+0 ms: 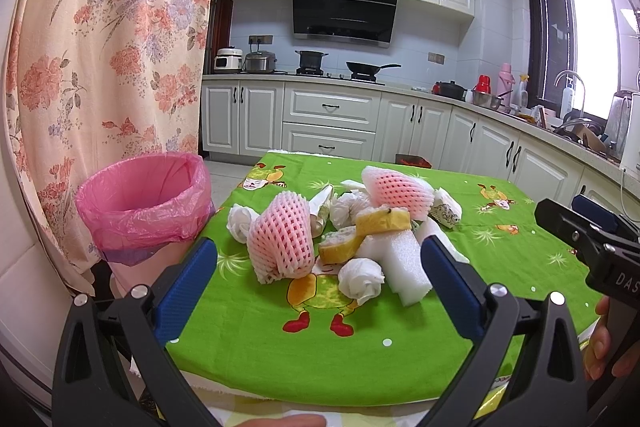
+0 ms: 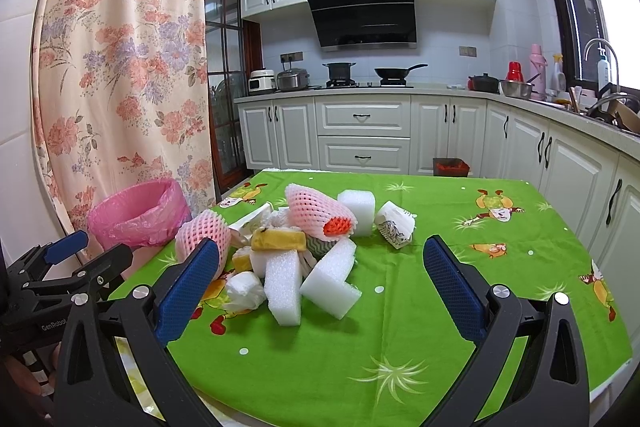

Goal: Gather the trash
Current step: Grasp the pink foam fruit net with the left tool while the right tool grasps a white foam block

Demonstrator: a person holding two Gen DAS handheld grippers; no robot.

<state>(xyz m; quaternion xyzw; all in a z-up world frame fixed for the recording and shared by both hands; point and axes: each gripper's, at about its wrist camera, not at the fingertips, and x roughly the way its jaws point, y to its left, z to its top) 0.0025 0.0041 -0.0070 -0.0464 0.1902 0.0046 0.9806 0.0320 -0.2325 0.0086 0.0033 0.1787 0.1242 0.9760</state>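
Observation:
A pile of trash lies on the green tablecloth: a pink foam fruit net, a second pink net, yellow peel pieces, white foam blocks and crumpled white tissues. The same pile shows in the right wrist view, with foam blocks at its front. A bin with a pink bag stands left of the table. My left gripper is open and empty just before the pile. My right gripper is open and empty, with the pile between its jaws ahead.
A floral curtain hangs behind the bin. White kitchen cabinets and a cluttered counter run along the back and right. The right gripper's body shows at the right edge of the left wrist view.

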